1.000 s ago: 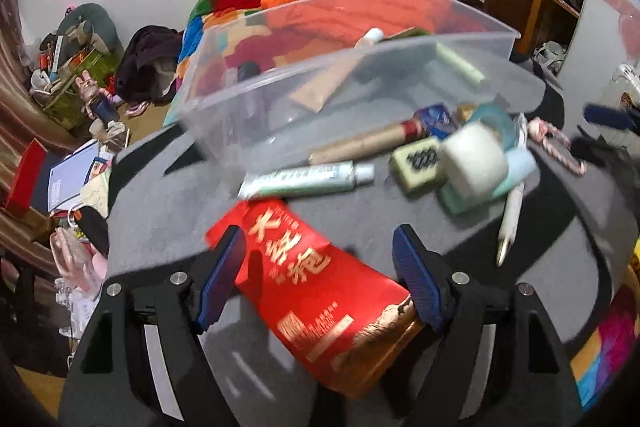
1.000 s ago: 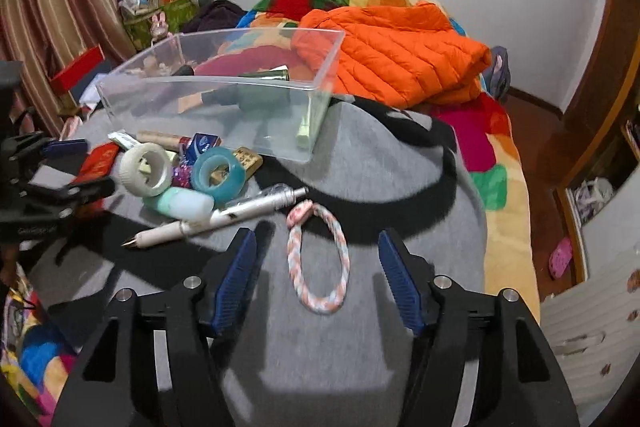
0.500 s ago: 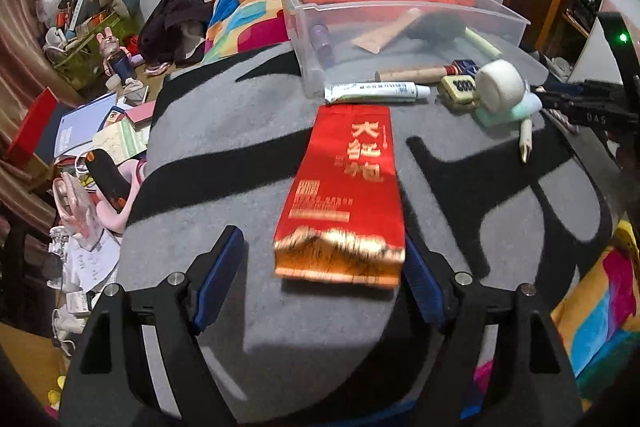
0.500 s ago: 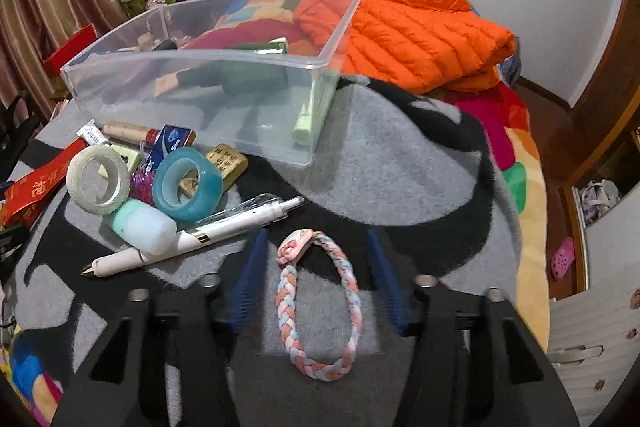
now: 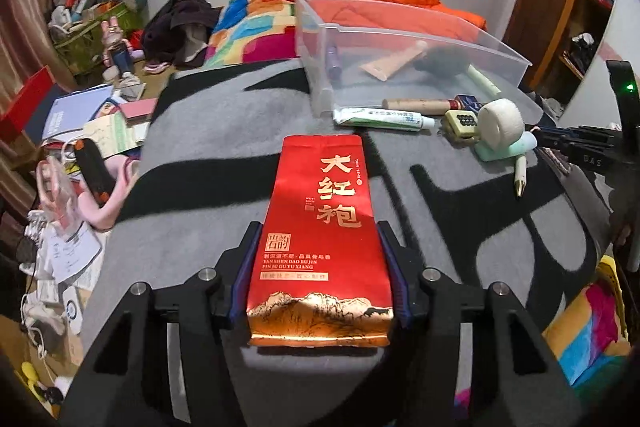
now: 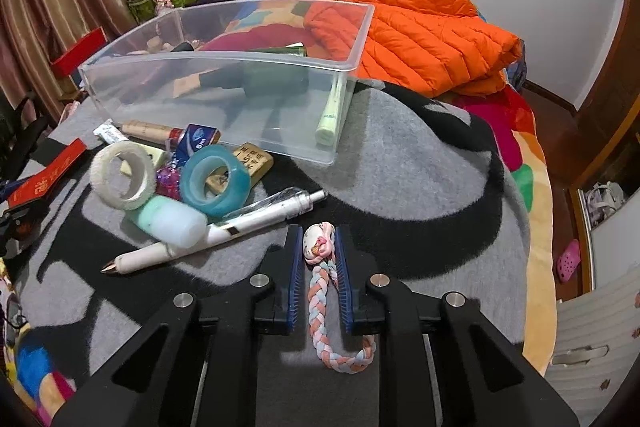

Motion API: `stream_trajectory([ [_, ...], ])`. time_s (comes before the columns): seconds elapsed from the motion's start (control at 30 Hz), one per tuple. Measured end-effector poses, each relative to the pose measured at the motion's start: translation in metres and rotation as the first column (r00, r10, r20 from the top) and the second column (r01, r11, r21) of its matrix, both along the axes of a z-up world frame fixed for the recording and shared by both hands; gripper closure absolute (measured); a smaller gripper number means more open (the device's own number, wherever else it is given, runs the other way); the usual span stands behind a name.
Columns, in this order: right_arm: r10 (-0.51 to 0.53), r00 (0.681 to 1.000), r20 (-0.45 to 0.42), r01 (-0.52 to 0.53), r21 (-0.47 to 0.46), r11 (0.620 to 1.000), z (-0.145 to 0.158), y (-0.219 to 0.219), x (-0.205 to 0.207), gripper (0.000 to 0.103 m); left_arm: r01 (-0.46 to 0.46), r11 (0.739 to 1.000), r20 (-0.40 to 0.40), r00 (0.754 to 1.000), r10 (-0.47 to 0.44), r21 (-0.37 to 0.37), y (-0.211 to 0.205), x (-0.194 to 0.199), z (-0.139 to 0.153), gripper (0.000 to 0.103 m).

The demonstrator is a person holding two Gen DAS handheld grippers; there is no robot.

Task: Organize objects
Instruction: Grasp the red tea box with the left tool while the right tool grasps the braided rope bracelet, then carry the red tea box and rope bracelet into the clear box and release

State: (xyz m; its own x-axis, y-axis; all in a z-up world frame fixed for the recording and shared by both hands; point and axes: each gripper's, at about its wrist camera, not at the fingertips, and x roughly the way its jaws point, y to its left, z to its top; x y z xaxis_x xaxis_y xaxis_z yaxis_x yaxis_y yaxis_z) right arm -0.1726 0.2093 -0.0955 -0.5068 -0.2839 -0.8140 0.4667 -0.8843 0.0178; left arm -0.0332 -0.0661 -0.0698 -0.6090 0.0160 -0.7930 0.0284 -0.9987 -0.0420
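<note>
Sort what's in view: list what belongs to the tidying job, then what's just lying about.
Job: red pouch in the left hand-held gripper; braided band in the right hand-held gripper; clear bin; pen; tape rolls; tube.

Lying about: orange jacket; floor clutter.

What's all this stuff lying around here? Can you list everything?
Tea packet: one, red and gold, on the grey blanket between the left fingers.
Braided bracelet: one, pink-blue-white, between the right fingers.
Clear bin: one, transparent, behind the clutter, tubes inside.
Tape rolls: white, teal, beside the bin.
Pen: one, white, before the rolls.
Ointment tube: one, white-green, by the bin.
Padlock: one, beige.
Orange jacket: one, on the bed.
Left gripper: closed on the packet.
Right gripper: closed on the bracelet.
</note>
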Motion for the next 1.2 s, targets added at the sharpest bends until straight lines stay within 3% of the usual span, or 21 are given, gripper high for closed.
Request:
stream_trajectory([
  [0.27, -0.023, 0.998, -0.050, 0.018, -0.094, 0.995, 0.035, 0.009, 0.014, 0.089, -0.024, 1.000, -0.109, 0.994, 0.025, 0.010, -0.005, 0.013, 0.038, 0.048],
  [0.6, -0.016, 0.988, -0.154, -0.012, -0.179, 0.984, 0.087, -0.005, 0.009, 0.089, 0.048, 0.999, -0.239, 0.970, -0.048, -0.004, 0.016, -0.021, 0.079, 0.048],
  [0.97, -0.010, 0.977, -0.213, -0.028, -0.177, 0.984, 0.114, -0.034, -0.030, 0.089, 0.086, 0.996, -0.217, 0.973, -0.080, 0.017, 0.028, -0.087, 0.089, 0.048],
  [1.2, -0.004, 0.976, -0.217, -0.021, -0.113, 0.993, 0.108, -0.060, -0.064, 0.089, 0.053, 0.998, -0.172, 0.984, -0.046, 0.037, 0.022, -0.122, 0.079, 0.048],
])
